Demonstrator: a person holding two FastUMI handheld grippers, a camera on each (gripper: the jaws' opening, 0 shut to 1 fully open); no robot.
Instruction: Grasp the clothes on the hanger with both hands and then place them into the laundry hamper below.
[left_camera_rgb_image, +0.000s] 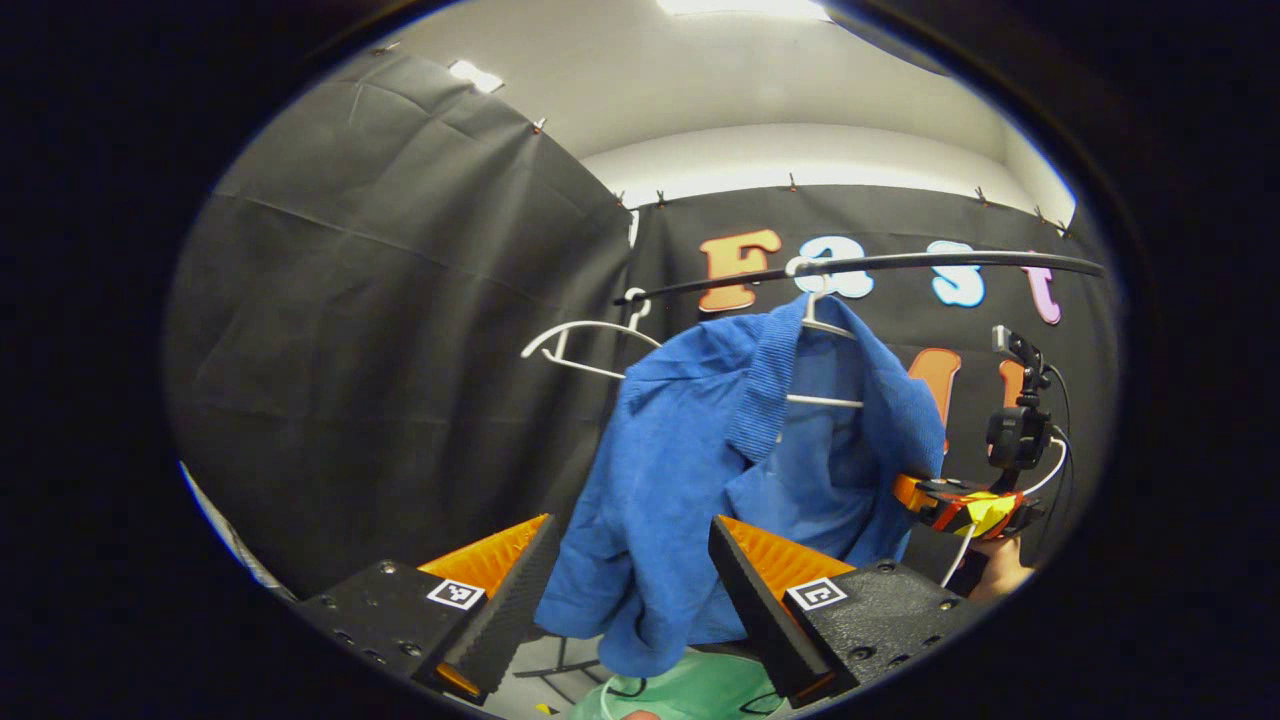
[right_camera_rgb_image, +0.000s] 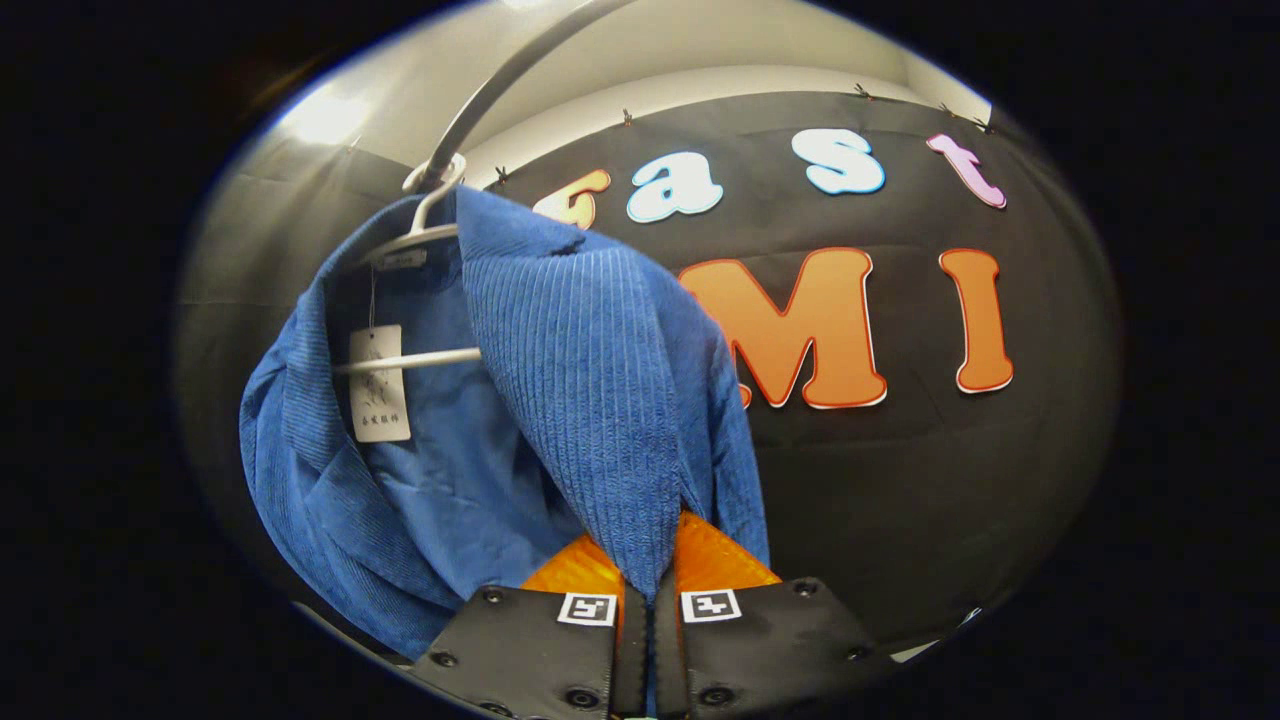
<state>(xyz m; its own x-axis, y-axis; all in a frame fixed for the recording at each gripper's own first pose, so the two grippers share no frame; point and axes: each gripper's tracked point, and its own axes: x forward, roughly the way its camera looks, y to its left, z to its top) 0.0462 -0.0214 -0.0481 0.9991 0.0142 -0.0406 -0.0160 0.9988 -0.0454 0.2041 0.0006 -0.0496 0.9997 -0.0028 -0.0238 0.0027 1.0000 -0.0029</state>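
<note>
In the right gripper view, the right tool is seen closed tight on the ribbed front edge of the blue jacket, the cloth being pinched between both fingers. The jacket is hung on a white hanger, and a paper tag is seen dangling inside it near the hanger's crossbar. The hanger's hook is looped over a rail.

In the left gripper view, the left tool is held open, its fingers spread to either side of the jacket's lower hem; whether the cloth is touched by them cannot be told. A second, bare white hanger is seen on the rail beside the jacket. Something pale green is glimpsed below the hem
</note>
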